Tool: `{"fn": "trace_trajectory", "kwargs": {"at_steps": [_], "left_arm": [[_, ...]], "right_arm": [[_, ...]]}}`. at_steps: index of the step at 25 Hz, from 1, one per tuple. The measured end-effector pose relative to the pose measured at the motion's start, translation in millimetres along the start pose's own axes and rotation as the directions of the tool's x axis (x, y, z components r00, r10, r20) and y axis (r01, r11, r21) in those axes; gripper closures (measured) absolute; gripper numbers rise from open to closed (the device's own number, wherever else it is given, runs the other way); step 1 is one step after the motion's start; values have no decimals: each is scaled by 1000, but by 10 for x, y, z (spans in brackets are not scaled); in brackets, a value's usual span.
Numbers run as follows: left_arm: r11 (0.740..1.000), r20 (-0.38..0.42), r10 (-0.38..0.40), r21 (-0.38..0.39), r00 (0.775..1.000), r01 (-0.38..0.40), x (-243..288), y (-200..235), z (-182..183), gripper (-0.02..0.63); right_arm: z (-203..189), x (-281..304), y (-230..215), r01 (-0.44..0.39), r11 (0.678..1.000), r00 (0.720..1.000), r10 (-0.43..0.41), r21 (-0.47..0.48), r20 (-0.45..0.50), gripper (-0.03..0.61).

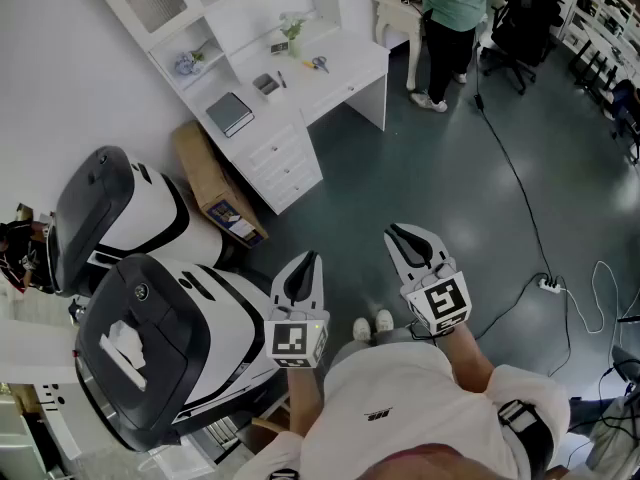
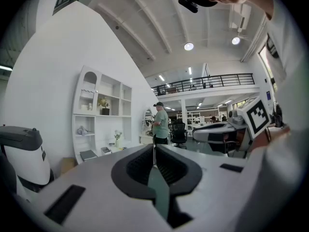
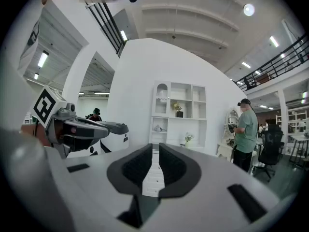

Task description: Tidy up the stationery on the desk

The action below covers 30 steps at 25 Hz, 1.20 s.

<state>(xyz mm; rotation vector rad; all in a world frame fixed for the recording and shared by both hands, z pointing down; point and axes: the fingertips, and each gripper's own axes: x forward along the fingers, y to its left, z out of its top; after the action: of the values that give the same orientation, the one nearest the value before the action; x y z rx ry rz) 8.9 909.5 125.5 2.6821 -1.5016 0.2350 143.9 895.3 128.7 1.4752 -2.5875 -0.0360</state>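
Stationery (scissors [image 1: 318, 64], pen [image 1: 281, 79], notebook [image 1: 230, 113]) lies on the white table [image 1: 350, 53], far off. Left gripper [image 1: 309, 261] closed & empty; right gripper [image 1: 400, 236] a crack apart, nothing btwn jaws. Prob. best: walk up close first, then open wide before reaching.

Left tongs [image 1: 306, 264] seemingly shut, right tongs [image 1: 404, 236] slightly apart, both near level

Two white-and-black machines [image 1: 150, 338] stand at my left, a cardboard box [image 1: 215, 193] on the floor [image 1: 430, 178] beyond them. Ahead, a person in green [image 1: 452, 18] stands by an office chair [image 1: 525, 23]; a cable [image 1: 515, 183] reaches a power strip [image 1: 550, 284].
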Motion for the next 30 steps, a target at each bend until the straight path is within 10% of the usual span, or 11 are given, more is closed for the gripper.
{"fn": "trace_trajectory", "kwargs": {"at_steps": [30], "left_arm": [[999, -8, 36, 7, 999, -36, 1595, 610, 73, 614]], "right_arm": [[-139, 1365, -1019, -21, 1000, 999, 22, 12, -23, 525]]}}
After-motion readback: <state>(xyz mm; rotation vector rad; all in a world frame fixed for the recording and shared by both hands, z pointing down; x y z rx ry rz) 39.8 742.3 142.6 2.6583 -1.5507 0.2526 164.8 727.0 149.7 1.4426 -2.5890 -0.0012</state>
